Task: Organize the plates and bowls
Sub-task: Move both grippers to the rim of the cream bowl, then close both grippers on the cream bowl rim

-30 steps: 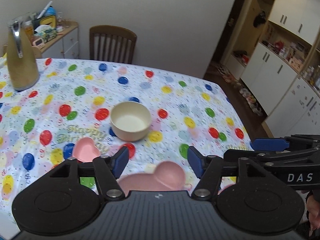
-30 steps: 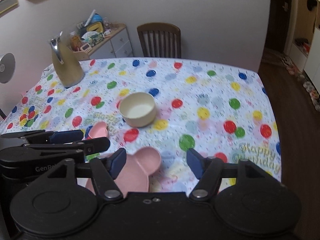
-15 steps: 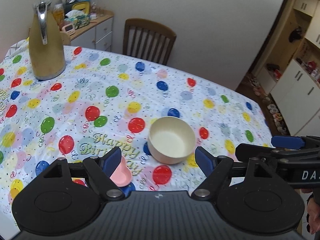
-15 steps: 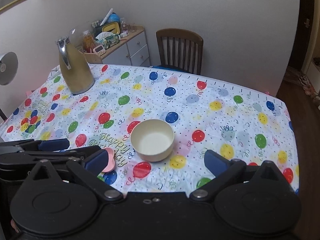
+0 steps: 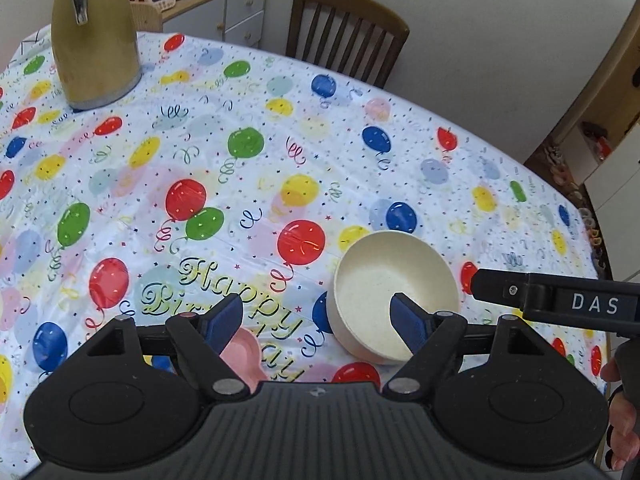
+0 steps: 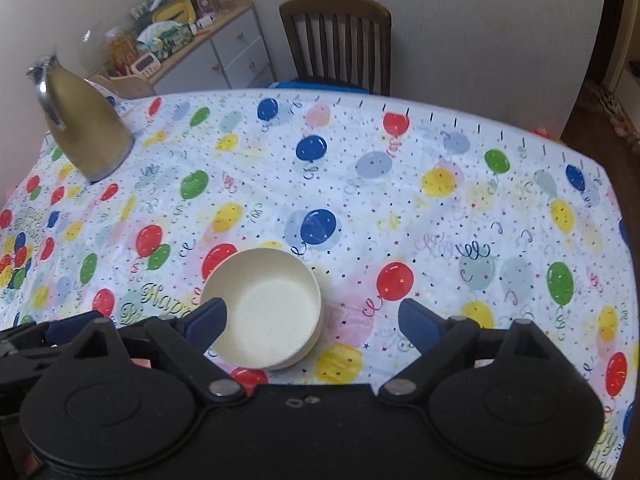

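Right gripper point(image 6: 312, 318) jaws are wide and closing slightly, nothing pinched; the cream round bowl point(image 6: 264, 308) sits under its left finger. Left gripper point(image 5: 316, 314) is wide and empty, over a pink heart-shaped dish point(image 5: 244, 354) beside the bowl. Good practice: straddle one rim wall before closing. The gold metal jug point(image 5: 94, 36) stands far back. A second ago, the pink bear-shaped plate showed; now it is out of view.

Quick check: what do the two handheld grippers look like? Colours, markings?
Both are matte black plastic with round pivot discs, silver screws and dark blue pads. The left gripper has a ribbed body; the right gripper shows white "DAS" lettering on its side.
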Demonstrator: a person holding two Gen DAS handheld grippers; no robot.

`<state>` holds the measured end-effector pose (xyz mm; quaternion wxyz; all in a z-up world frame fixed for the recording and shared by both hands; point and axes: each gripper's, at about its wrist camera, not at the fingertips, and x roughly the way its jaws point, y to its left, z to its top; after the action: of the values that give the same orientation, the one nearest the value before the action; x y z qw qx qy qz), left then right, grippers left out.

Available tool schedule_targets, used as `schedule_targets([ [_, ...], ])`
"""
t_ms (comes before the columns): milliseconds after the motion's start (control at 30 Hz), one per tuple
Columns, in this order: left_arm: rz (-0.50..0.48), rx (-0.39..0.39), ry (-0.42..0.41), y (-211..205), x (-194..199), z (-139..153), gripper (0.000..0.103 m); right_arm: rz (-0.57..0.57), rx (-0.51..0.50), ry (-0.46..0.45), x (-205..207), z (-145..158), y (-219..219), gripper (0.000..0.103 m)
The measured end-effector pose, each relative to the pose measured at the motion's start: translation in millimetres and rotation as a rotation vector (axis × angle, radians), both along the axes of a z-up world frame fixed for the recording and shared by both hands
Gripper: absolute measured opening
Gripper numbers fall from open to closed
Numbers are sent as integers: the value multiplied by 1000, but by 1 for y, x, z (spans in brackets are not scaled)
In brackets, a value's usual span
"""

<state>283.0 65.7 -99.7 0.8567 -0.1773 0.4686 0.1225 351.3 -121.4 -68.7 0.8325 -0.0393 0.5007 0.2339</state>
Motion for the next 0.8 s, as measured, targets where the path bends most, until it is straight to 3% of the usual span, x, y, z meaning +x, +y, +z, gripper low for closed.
schedule_targets([
  [267,17,-11,40,2,25,-31,80,16,-20,82,31,-42,14,68],
  [333,15,-9,41,2,29,-35,80,26,-21,95,34,-47,17,56],
  [533,-4,-28,44,-1,39,-43,53,69,-30,111,35,-55,26,33],
  [600,-2,-40,46,-1,40,-45,37,83,-34,106,35,-55,29,25],
  [800,-3,-39,44,-4,42,-47,17,108,-69,74,33,-54,31,10],
])
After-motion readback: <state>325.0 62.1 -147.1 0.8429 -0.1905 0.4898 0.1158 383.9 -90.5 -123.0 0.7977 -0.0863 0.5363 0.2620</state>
